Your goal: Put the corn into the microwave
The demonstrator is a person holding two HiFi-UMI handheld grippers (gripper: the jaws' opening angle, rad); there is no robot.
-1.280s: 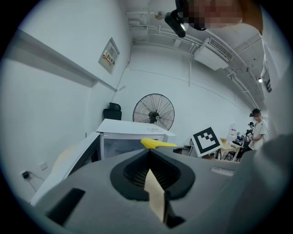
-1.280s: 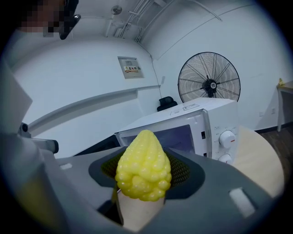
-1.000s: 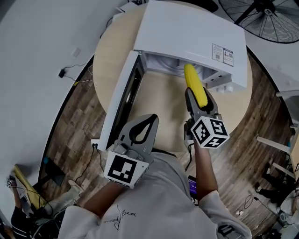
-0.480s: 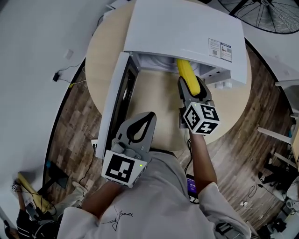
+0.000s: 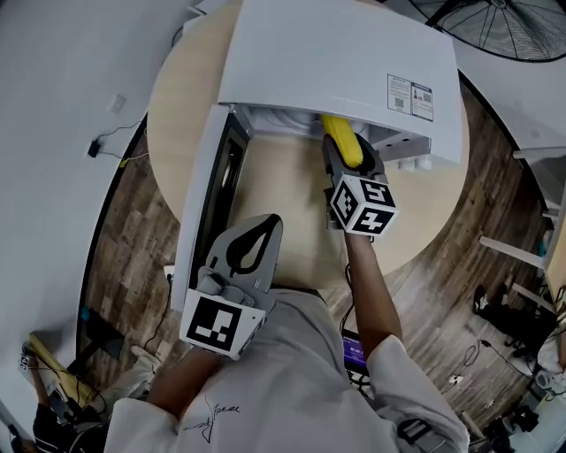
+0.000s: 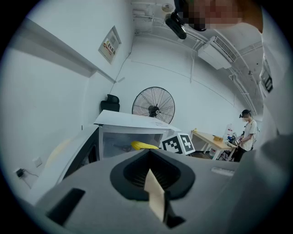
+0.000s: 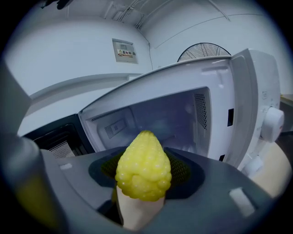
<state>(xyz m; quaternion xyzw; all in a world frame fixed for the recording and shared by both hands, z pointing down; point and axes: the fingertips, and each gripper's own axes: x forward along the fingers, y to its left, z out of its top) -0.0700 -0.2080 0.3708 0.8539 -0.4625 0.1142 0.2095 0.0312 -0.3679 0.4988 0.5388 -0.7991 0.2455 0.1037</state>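
In the head view the corn's far end lay under the microwave's white top, which also hid most of the cavity and the table's far edge. The table's near edge was lost beneath the person's shirt. The right gripper's jaws were mostly covered by the corn. The fan was cut by the top edge of the picture. The print on the microwave's label was too small to read, as was the wall notice in the right gripper view. In the left gripper view the marker cube hid the corn's near end.
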